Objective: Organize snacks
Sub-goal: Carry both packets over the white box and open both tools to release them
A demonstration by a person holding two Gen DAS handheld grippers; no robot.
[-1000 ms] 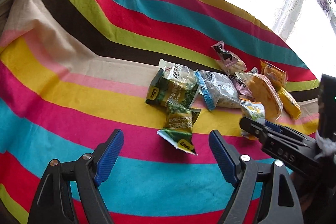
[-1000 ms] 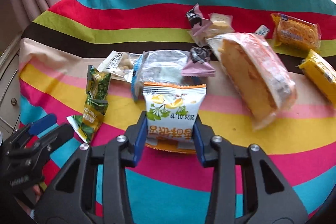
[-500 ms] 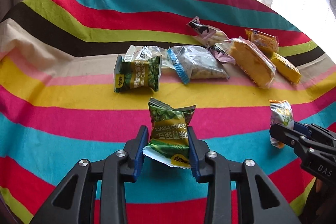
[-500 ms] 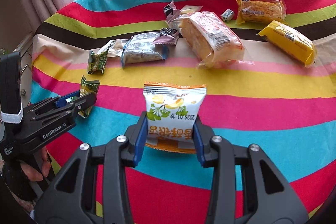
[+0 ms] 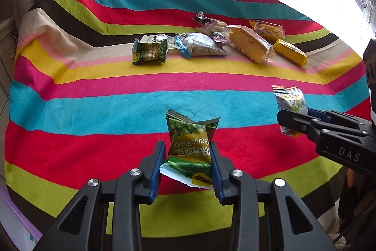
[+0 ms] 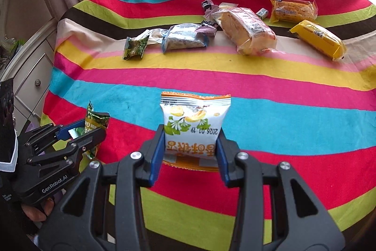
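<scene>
Item one: green pea packet [image 5: 189,149], a small crimped foil pouch printed "Garlic Flavor", pinched at its lower half between the blue pads of your left gripper [image 5: 187,165] and held in the air above the near red band of the striped cloth [image 5: 70,109]. Item two: white-and-orange snack packet [image 6: 194,127], a glossy pillow pouch with a serrated top seal, clamped across its lower half by your right gripper [image 6: 190,152], likewise off the cloth over the near stripes. Judge both as very light, air-filled and slick; the film gives under the pads, so a grip low on the body or on the flat end seal should hold better than one on the puffed middle, and hard squeezing risks crushing the contents. Still lying in a loose row on the far pale stripe: a second green pea packet [image 5: 150,52], flat and crinkled; a clear bag with blue edge [image 5: 198,48], soft and lumpy; a wrapped sponge cake [image 5: 250,46], bulky, soft, easily dented, best taken across its width; a yellow bar [image 5: 290,54], firm-looking and oblong; an orange wrapped cake [image 5: 268,30]; and small twisted candy wrappers [image 5: 208,22], fiddly to pinch. The cloth is woven, matt and slightly rumpled, giving packets some friction; it drapes over a rounded table edge.
</scene>
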